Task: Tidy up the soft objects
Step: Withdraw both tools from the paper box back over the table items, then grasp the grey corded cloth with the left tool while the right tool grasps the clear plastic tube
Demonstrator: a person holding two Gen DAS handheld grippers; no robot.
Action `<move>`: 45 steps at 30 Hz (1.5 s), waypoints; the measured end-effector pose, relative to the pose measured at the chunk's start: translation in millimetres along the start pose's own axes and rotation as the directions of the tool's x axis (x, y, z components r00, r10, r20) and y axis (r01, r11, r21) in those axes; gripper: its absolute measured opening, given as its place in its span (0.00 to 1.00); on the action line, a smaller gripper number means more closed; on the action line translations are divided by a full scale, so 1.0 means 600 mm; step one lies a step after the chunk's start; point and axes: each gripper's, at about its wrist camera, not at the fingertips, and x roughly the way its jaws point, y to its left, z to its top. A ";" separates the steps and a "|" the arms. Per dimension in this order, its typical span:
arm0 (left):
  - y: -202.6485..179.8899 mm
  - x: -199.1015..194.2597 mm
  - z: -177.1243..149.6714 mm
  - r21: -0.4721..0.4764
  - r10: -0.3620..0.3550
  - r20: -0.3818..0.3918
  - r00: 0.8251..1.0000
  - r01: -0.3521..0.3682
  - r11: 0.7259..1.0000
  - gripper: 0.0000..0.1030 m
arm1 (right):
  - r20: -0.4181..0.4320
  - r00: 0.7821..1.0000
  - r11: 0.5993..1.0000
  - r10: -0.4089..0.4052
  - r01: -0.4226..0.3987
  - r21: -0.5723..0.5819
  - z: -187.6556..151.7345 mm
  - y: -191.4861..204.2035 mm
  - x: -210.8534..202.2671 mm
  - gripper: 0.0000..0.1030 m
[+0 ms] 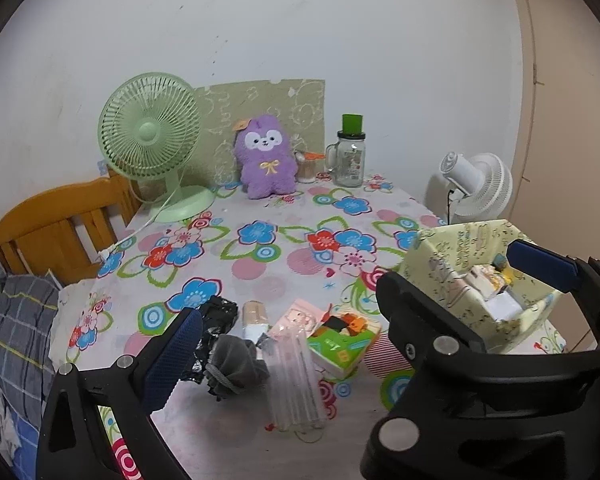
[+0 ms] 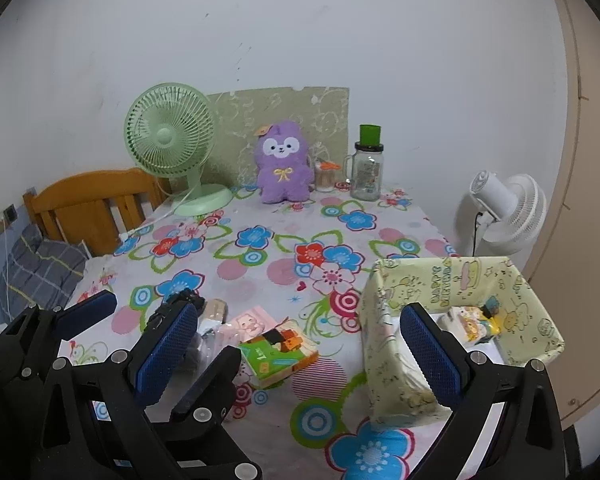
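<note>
Floral tablecloth (image 1: 260,276) is covering the table, which is standing against a white wall with a green desk fan (image 1: 150,140), a purple plush toy (image 1: 265,158) and a glass jar (image 1: 350,158) lining the upper centre of both views. Soft items are lying clustered at lower centre of the left wrist view: a grey mesh pouf (image 1: 236,360), a black crumpled bag (image 1: 220,312), a clear plastic packet (image 1: 294,376) and a green tissue pack (image 1: 346,340). A yellow paper-wrapped box (image 2: 456,320) is sitting at right, already holding a few small items. The left gripper (image 1: 352,312) is hovering with jaws wide apart and empty; the right gripper (image 2: 300,344) is likewise spread and holding nothing. Risks are arising from crowding: the pouf is touching the bag and packet, so a grasp is likely catching two things. The box walls look flimsy, and a finger striking the rim is liable to be tipping or shoving it towards the table edge.
</note>
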 end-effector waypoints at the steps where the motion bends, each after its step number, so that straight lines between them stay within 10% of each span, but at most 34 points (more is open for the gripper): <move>1: 0.004 0.003 -0.002 -0.003 0.001 -0.004 1.000 -0.001 1.000 1.00 | -0.003 1.000 1.000 0.001 -0.001 -0.002 0.000 0.003 0.003 1.00; 45: 0.135 0.168 -0.066 -0.116 0.103 -0.233 0.967 -0.133 0.984 0.87 | -0.252 0.965 0.996 0.074 -0.082 -0.023 -0.046 0.059 0.210 0.92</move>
